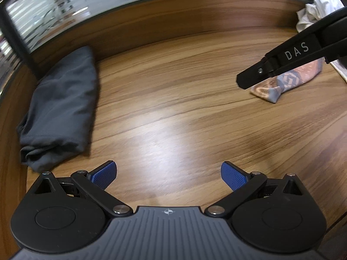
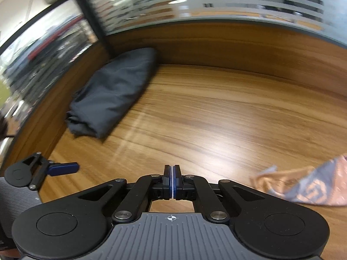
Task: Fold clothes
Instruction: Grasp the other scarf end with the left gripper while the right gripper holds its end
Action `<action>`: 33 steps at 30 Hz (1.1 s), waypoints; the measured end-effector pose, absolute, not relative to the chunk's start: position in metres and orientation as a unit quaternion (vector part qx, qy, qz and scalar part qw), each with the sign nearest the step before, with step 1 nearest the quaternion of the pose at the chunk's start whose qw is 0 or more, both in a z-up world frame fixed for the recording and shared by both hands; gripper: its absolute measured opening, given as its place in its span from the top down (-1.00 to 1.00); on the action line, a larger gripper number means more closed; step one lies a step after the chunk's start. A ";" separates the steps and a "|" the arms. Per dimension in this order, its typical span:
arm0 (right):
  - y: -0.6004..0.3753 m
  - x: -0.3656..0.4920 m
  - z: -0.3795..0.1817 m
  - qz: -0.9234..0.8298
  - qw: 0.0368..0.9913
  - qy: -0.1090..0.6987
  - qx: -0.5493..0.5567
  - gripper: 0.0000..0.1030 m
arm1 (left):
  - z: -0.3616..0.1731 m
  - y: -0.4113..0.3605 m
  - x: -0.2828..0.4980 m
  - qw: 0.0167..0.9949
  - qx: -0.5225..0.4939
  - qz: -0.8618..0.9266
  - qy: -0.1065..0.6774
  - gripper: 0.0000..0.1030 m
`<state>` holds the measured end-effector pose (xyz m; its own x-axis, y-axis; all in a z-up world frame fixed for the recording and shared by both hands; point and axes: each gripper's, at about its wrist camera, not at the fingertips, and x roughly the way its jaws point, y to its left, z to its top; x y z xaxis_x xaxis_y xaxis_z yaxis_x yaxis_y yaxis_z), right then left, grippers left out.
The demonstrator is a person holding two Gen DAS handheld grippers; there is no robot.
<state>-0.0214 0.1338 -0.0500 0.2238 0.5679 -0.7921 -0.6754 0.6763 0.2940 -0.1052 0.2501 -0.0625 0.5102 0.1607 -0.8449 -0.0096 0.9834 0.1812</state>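
Two pieces of clothing lie on the wooden table. One is a dark grey folded garment at the far left, beside the wooden back wall. Its long side runs from near to far, and the rolled thick end faces the cameras. The other is a pink and blue patterned cloth on the right side, well apart from the grey one, with its narrow end toward the middle of the table. Only the left wrist view shows a white cloth pile in the far right corner. The left gripper is wide open and holds nothing. The right gripper is pressed closed, with nothing seen between its blue pads.
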 end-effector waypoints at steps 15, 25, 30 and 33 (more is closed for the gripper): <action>-0.017 0.044 -0.070 0.253 0.830 0.495 -0.046 0.09 | -0.074 0.128 -0.030 0.876 0.079 -0.041 0.473 -0.99; -0.111 0.105 -0.091 0.187 0.844 0.501 -0.053 -0.35 | -0.109 0.081 0.024 0.862 0.066 -0.013 0.502 -0.99; -0.141 0.136 -0.105 0.156 0.846 0.507 -0.050 -0.48 | -0.121 0.070 0.043 0.855 0.085 -0.001 0.511 -0.96; -0.154 0.156 -0.114 0.142 0.848 0.508 -0.044 -0.62 | -0.129 0.062 0.052 0.852 0.102 0.005 0.514 -0.92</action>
<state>0.1564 -0.1536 -0.1137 0.4427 0.1960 -0.8750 -0.2856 0.9558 0.0696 0.0525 0.0620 -0.1289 0.4724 0.1130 -0.8741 0.0961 0.9792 0.1786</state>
